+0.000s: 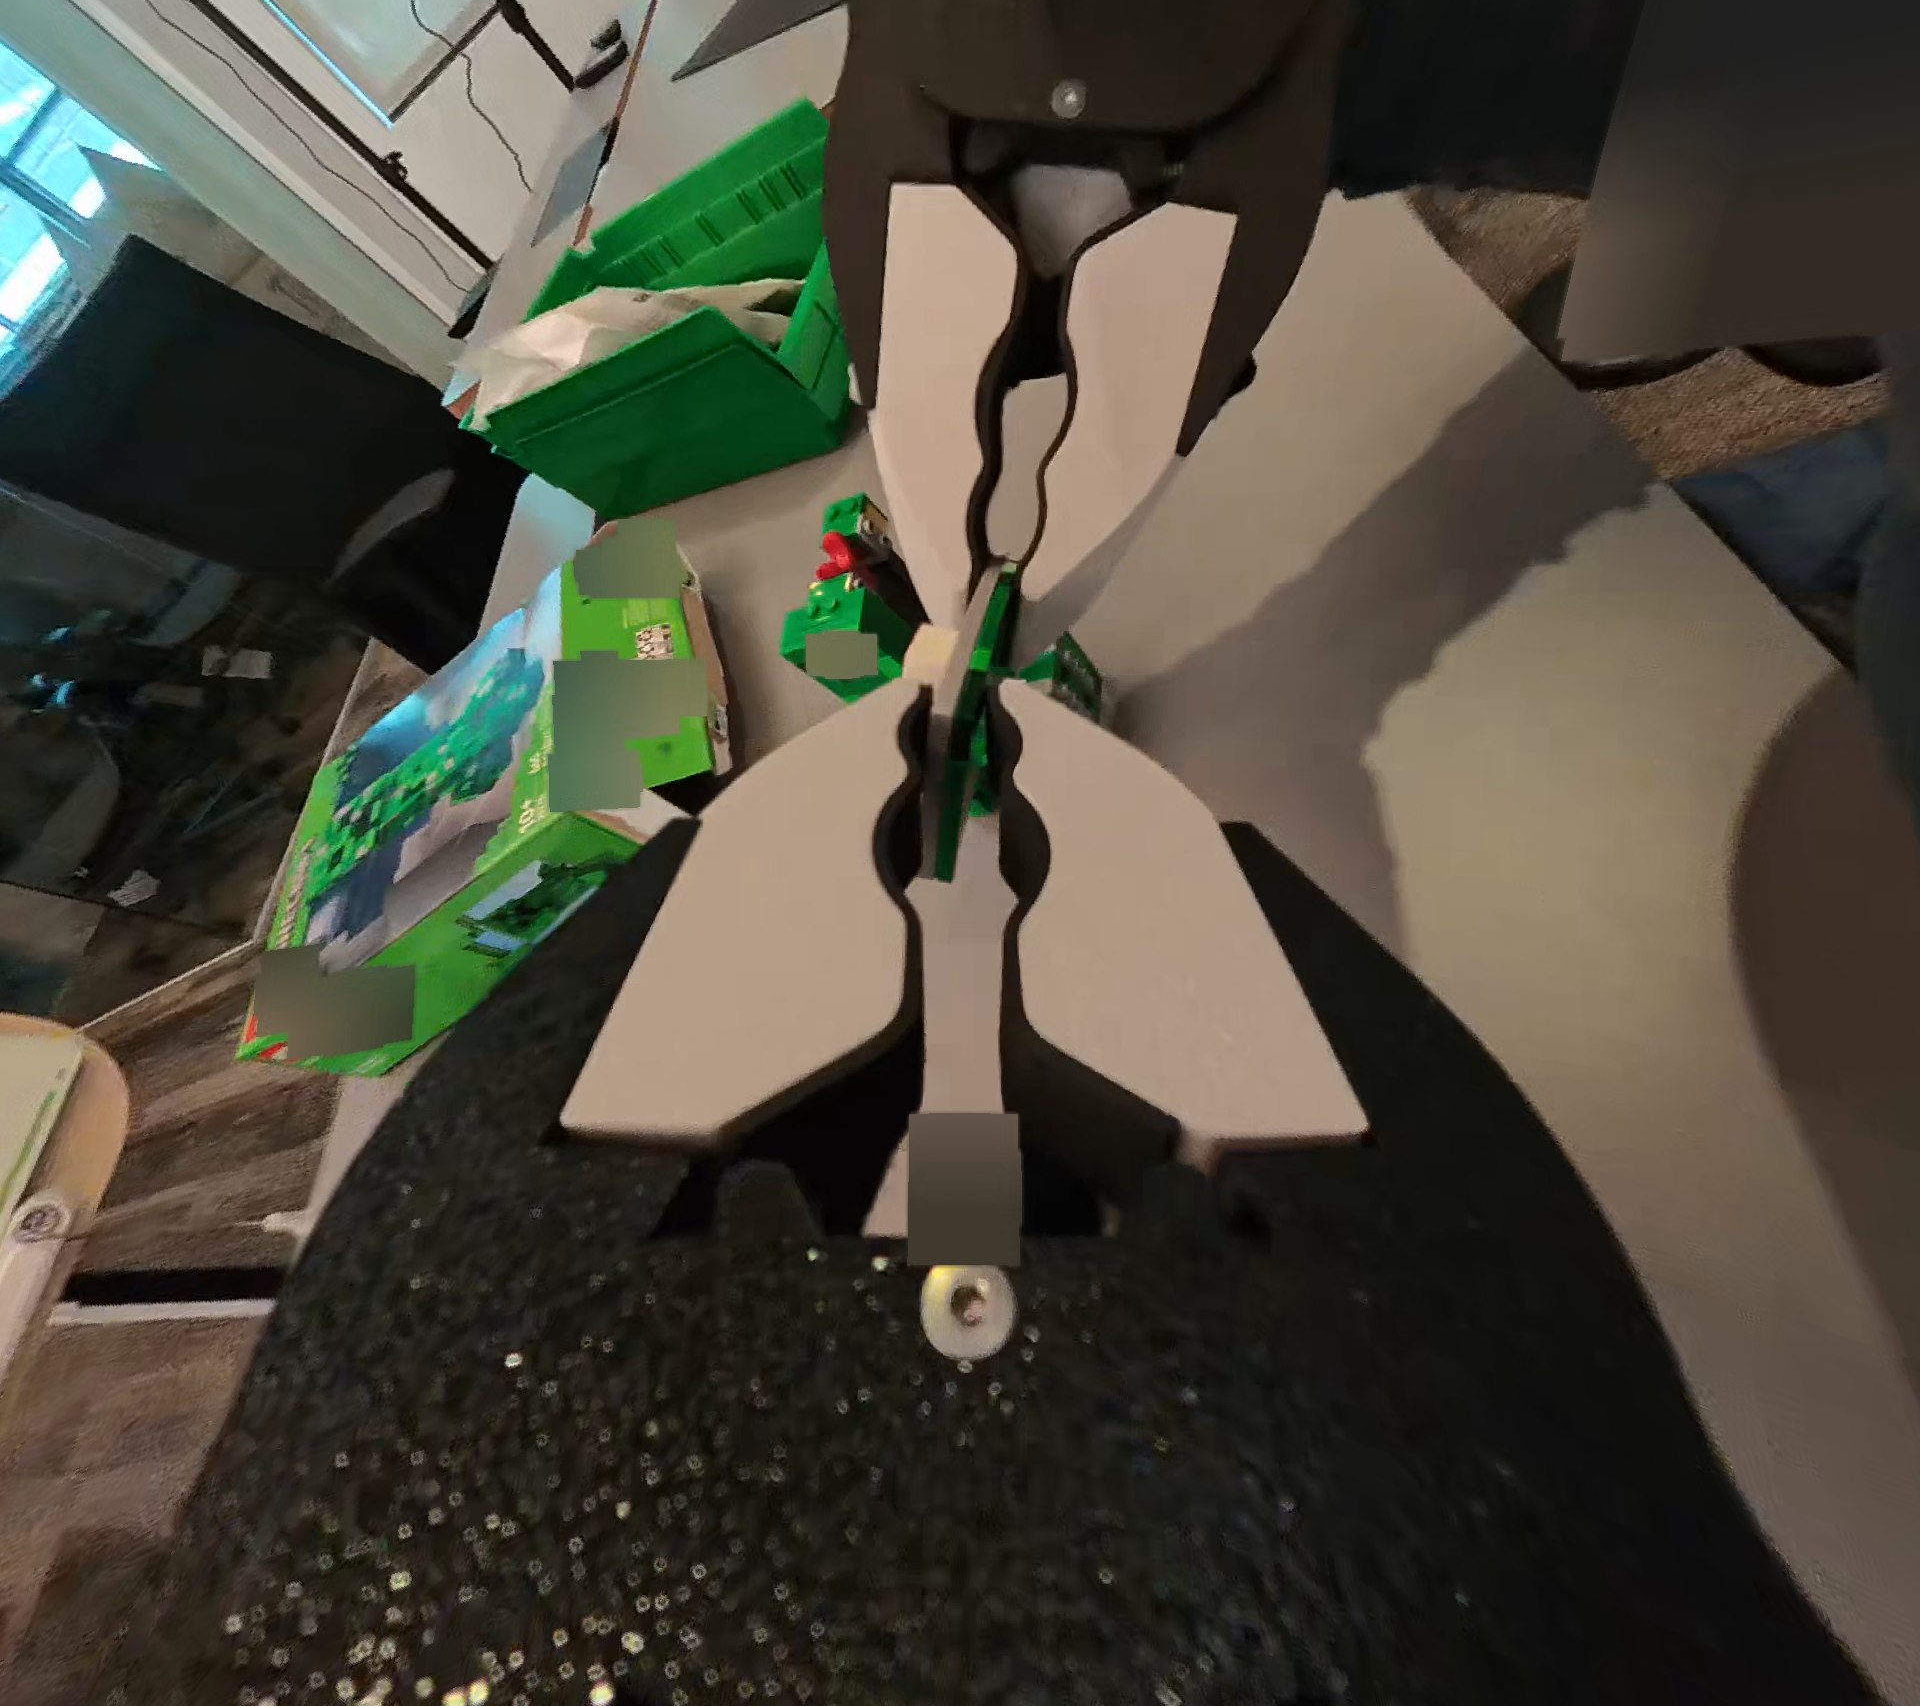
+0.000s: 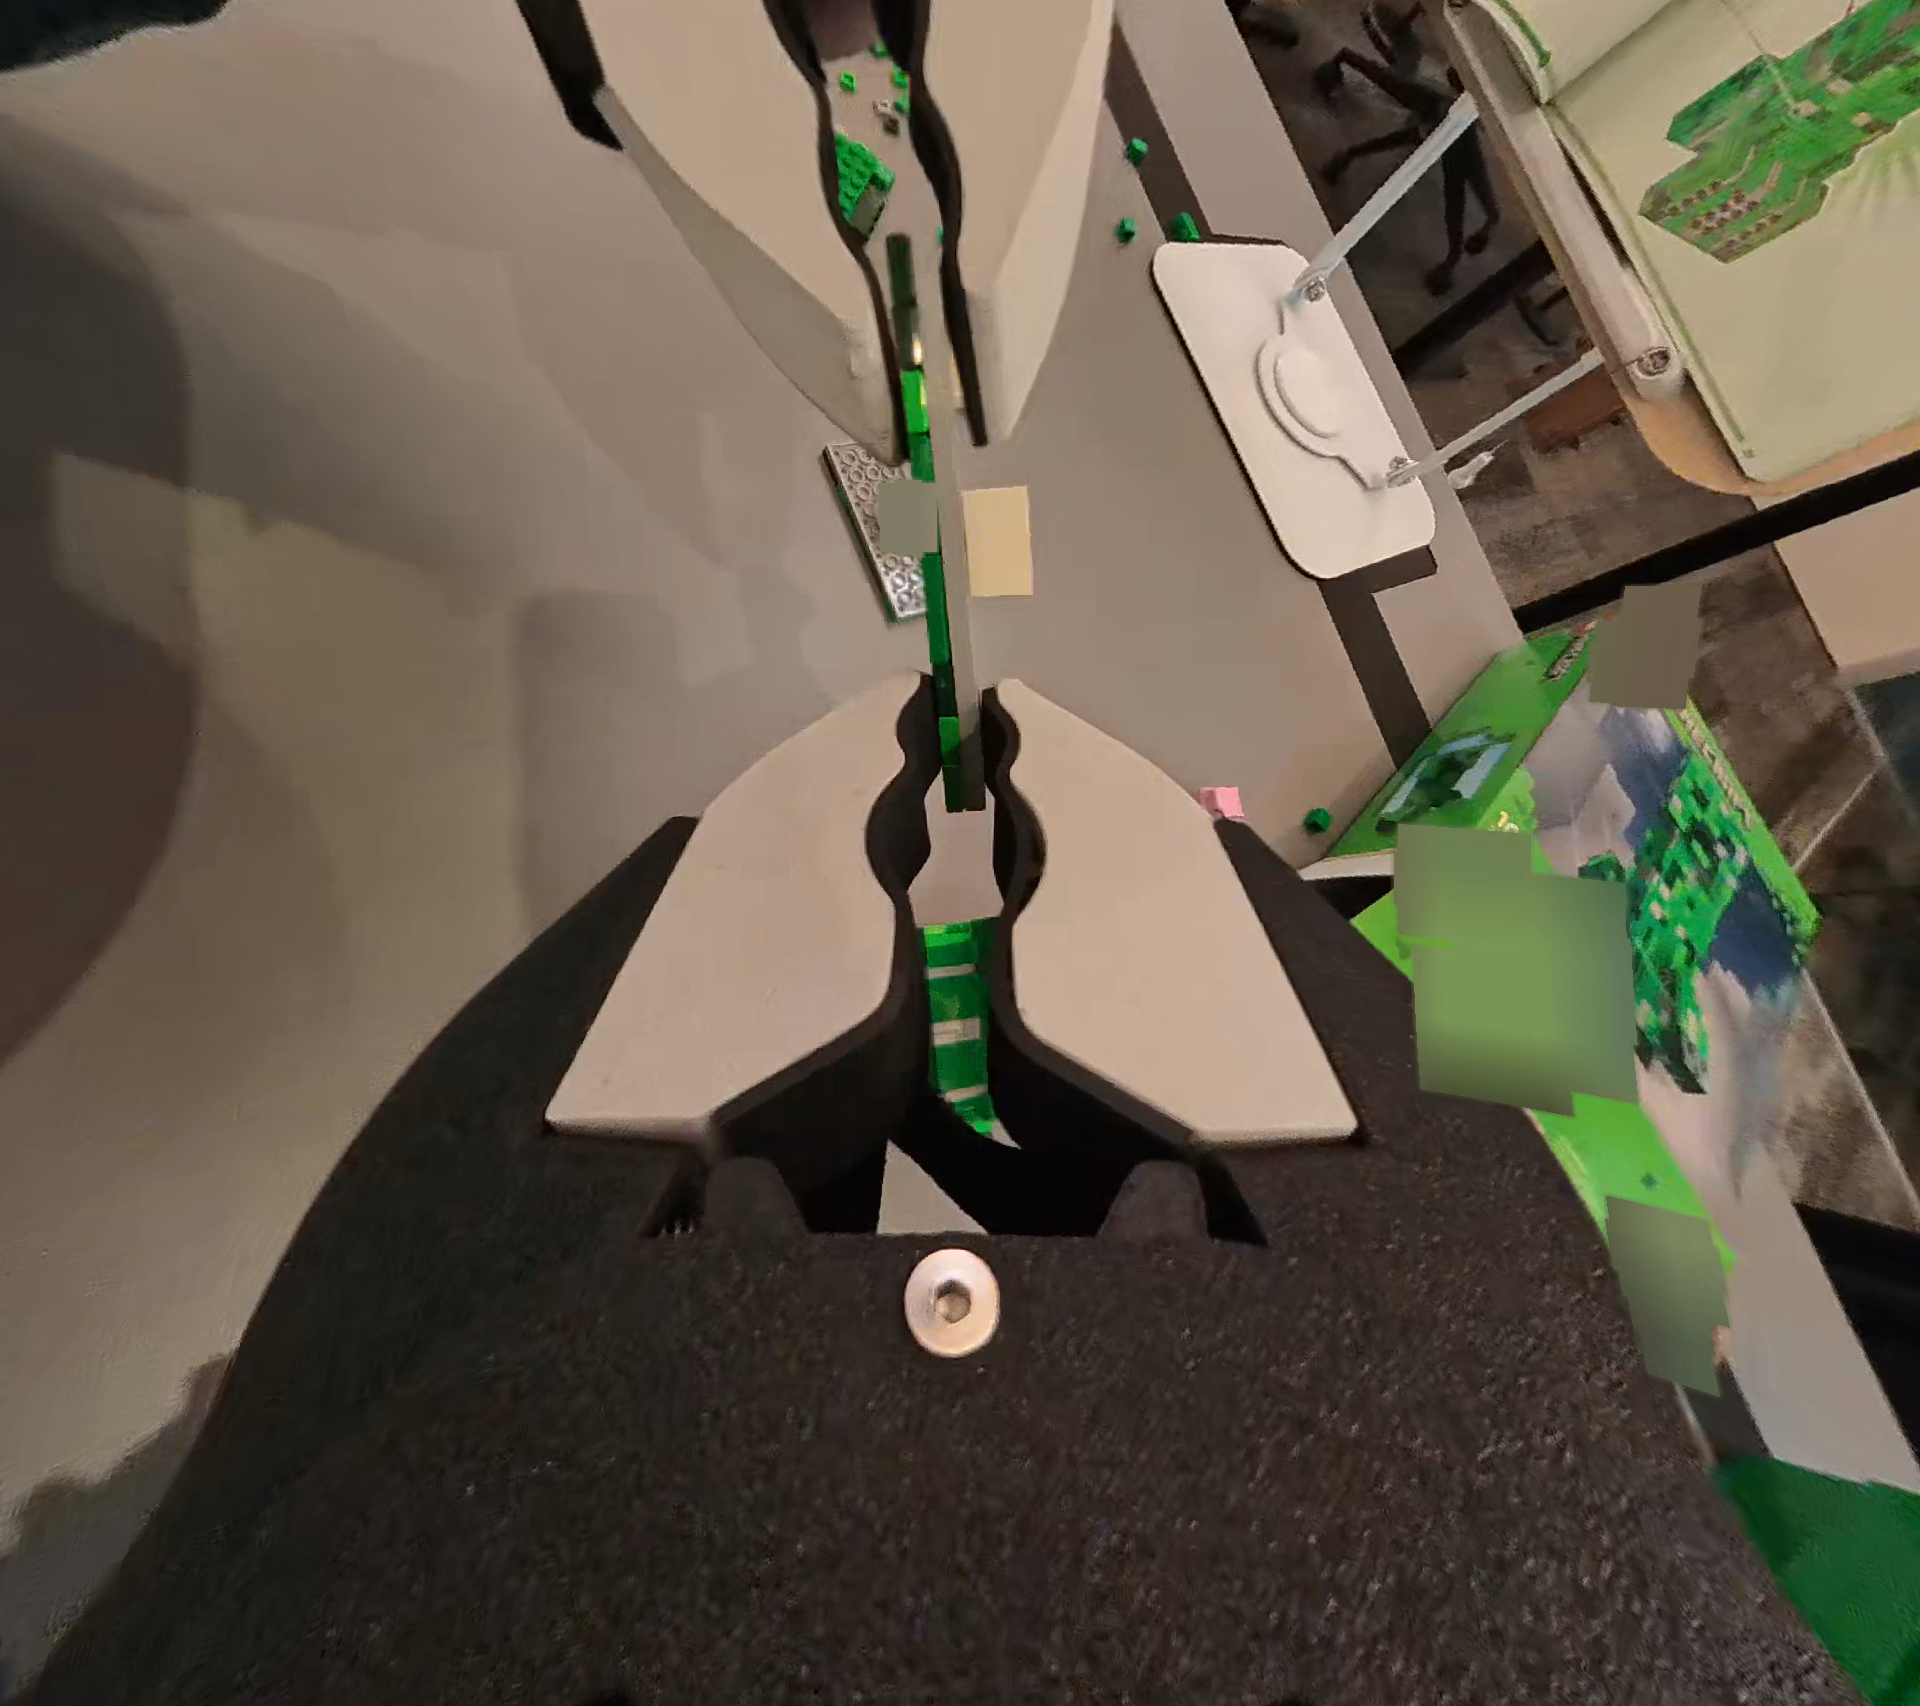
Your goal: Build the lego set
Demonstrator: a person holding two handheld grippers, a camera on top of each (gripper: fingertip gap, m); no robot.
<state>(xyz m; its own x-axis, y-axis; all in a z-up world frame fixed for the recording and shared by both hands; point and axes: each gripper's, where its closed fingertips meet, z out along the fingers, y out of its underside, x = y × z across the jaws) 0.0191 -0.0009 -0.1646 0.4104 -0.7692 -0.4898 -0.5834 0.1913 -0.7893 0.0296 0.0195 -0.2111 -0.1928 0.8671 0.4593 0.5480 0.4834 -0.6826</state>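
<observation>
A pale grey table (image 1: 1455,513) fills both views, in a room with windows at the upper left of the left wrist view and wood-look flooring at its lower left. In the right wrist view the table's far edge runs down the right side, with dark carpet and chair legs beyond it.

The left gripper (image 1: 961,711) is closed on one end of a thin flat plate (image 1: 971,721), green on one face and grey on the other, seen edge-on. The right gripper (image 2: 961,700) is clamped on the opposite end of the same plate (image 2: 951,617), so the two grippers face each other tip to tip at the centre of each frame. The plate's long axis runs straight up the frame, from one gripper to the other, above the table. A small cream block (image 2: 997,539) sticks out from its grey face.

Just left of the plate lie a grey studded plate (image 2: 883,555) and a green brick model (image 1: 842,617). Farther left are a printed green carton (image 1: 468,804) and a green bin (image 1: 675,347). A white stand base (image 2: 1299,399) sits at the table's right edge. The table's left part in the right wrist view lies open.
</observation>
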